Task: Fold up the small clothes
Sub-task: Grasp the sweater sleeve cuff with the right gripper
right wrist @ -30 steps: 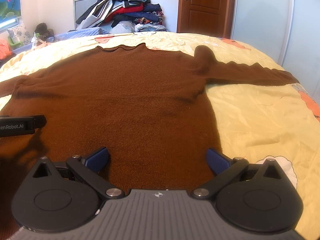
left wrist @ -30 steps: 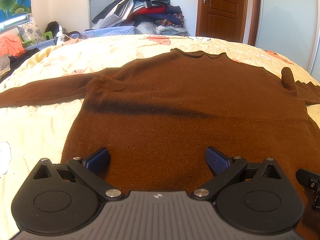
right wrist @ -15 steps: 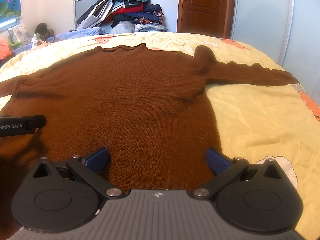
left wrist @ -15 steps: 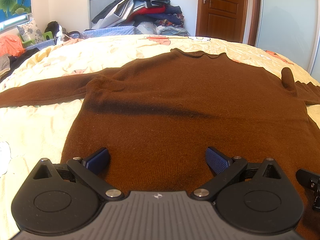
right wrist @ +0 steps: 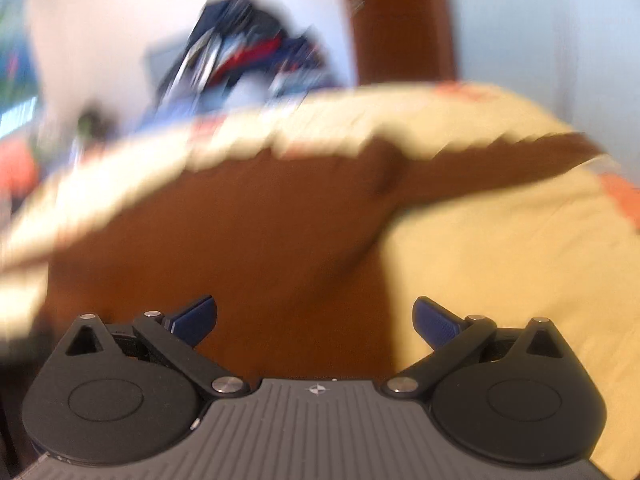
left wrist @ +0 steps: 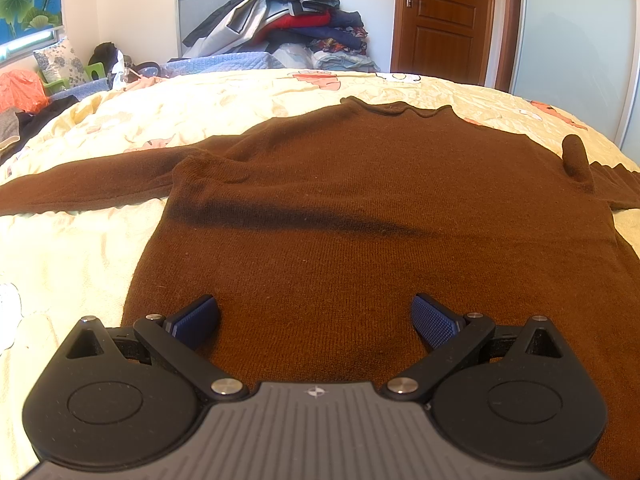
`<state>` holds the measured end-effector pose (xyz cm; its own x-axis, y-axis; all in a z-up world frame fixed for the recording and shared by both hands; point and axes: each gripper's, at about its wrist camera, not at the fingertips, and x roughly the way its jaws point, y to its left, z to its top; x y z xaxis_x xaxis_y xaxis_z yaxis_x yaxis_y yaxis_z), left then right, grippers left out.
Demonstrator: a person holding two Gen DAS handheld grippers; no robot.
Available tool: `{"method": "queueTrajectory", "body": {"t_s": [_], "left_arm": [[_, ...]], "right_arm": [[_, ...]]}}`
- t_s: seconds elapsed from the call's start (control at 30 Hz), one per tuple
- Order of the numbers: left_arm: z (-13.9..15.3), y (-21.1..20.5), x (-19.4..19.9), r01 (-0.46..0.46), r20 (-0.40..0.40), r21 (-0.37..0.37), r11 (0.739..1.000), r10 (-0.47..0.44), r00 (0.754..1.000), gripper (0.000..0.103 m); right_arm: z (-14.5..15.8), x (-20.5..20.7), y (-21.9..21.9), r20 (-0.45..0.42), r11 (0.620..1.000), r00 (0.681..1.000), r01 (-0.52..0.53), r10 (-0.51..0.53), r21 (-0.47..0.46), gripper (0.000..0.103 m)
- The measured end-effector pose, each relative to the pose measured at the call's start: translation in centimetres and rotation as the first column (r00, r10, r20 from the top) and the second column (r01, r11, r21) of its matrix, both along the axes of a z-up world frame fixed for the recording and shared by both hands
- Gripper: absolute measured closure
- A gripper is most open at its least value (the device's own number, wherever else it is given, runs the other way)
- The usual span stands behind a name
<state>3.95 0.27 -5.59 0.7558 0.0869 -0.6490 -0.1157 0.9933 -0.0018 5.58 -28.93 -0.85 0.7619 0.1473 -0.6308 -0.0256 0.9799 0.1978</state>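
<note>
A brown knitted sweater (left wrist: 360, 208) lies flat on the bed with its collar away from me and its left sleeve (left wrist: 80, 188) stretched out sideways. My left gripper (left wrist: 316, 316) is open over the sweater's lower part, nothing between its blue pads. The right wrist view is heavily blurred by motion. It shows the same sweater (right wrist: 240, 232) with its right sleeve (right wrist: 500, 160) running toward the bed's right side. My right gripper (right wrist: 316, 316) is open above the sweater's right edge and holds nothing.
The pale yellow bedspread (left wrist: 72, 248) surrounds the sweater. A heap of clothes (left wrist: 288, 20) is piled against the far wall, beside a wooden door (left wrist: 444, 20). Cushions and an orange bag (left wrist: 20, 92) sit at the far left.
The right gripper has swung quickly, tilting and blurring its view, and it now sits further toward the sweater's right edge. The left gripper has not moved. The right gripper's tip has left the left view.
</note>
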Motion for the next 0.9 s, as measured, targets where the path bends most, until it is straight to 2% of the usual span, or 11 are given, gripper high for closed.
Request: {"method": "queueTrajectory", "body": {"t_s": [0.07,0.13,0.23,0.3,0.37,0.4,0.5,0.57,0.77,0.87,0.9], "left_arm": [[0.0,0.0,0.0,0.0,0.0,0.0,1.0,0.0,1.0,0.0],[0.0,0.0,0.0,0.0,0.0,0.0,1.0,0.0,1.0,0.0],[0.0,0.0,0.0,0.0,0.0,-0.001,1.0,0.0,1.0,0.0],[0.0,0.0,0.0,-0.001,0.0,0.0,1.0,0.001,1.0,0.0],[0.0,0.0,0.0,-0.001,0.0,0.001,1.0,0.001,1.0,0.0],[0.0,0.0,0.0,-0.001,0.0,0.001,1.0,0.001,1.0,0.0],[0.0,0.0,0.0,0.0,0.0,0.0,1.0,0.0,1.0,0.0],[0.0,0.0,0.0,-0.002,0.0,0.001,1.0,0.002,1.0,0.0],[0.0,0.0,0.0,-0.002,0.0,-0.001,1.0,0.002,1.0,0.0],[0.0,0.1,0.0,-0.001,0.0,-0.001,1.0,0.001,1.0,0.0],[0.0,0.1,0.0,0.0,0.0,-0.001,1.0,0.0,1.0,0.0]], "right_arm": [[2.2,1.7,-4.7,0.067,0.993,0.992,0.099,-0.103,0.063,0.0],[3.4,4.2,-10.5,0.064,0.972,0.981,0.17,-0.182,0.164,0.0],[2.6,7.7,-19.1,0.04,0.906,0.958,0.256,-0.285,0.337,0.0],[1.2,10.2,-23.3,-0.021,0.877,0.945,0.311,-0.327,0.365,0.0],[-0.6,12.7,-26.5,-0.11,0.848,0.914,0.402,-0.389,0.345,0.007],[-1.5,13.6,-28.0,-0.139,0.826,0.899,0.436,-0.414,0.358,0.011],[-3.7,14.7,-31.8,-0.17,0.71,0.843,0.524,-0.51,0.47,0.012],[-5.0,15.6,-33.5,-0.173,0.657,0.835,0.523,-0.522,0.543,0.013],[-6.4,19.0,-33.4,-0.137,0.672,0.845,0.499,-0.516,0.547,0.021],[-6.1,19.9,-33.8,-0.142,0.684,0.845,0.505,-0.515,0.526,0.052],[-6.5,20.1,-33.7,-0.154,0.679,0.838,0.519,-0.524,0.519,0.069]]}}
